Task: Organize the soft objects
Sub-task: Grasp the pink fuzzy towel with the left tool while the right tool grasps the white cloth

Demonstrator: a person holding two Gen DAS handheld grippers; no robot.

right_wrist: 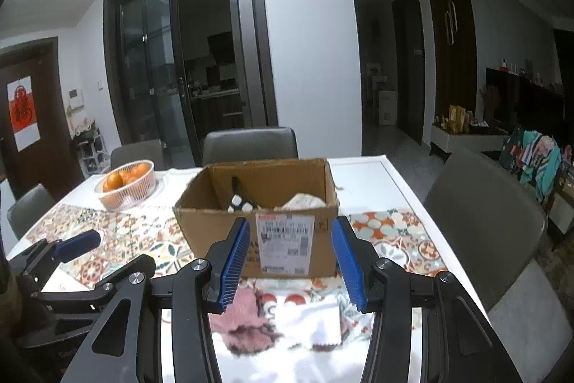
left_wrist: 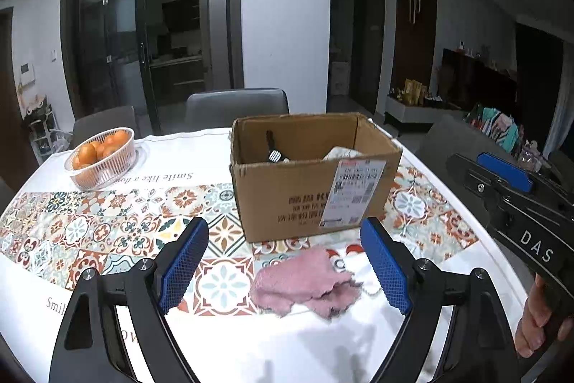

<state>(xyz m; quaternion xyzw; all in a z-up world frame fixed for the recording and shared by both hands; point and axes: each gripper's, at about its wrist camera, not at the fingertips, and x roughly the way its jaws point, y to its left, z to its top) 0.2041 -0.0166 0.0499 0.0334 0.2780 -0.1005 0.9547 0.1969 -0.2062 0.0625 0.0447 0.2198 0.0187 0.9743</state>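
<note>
A basket of oranges (left_wrist: pixel 102 157) sits far left. The left gripper (left_wrist: pixel 285 266) gapes wide, empty, above the pink cloth (left_wrist: pixel 305 282), near the cardboard box (left_wrist: pixel 308 174). The box's contents are half hidden. The right gripper (right_wrist: pixel 292 262) stands partly open, empty.

Pink fuzzy cloth (left_wrist: pixel 305 282) crumpled flat on patterned tablecloth, just before open cardboard box (left_wrist: pixel 305 182), pale cloth (left_wrist: pixel 340 153) seen inside box, shipping label on front
</note>
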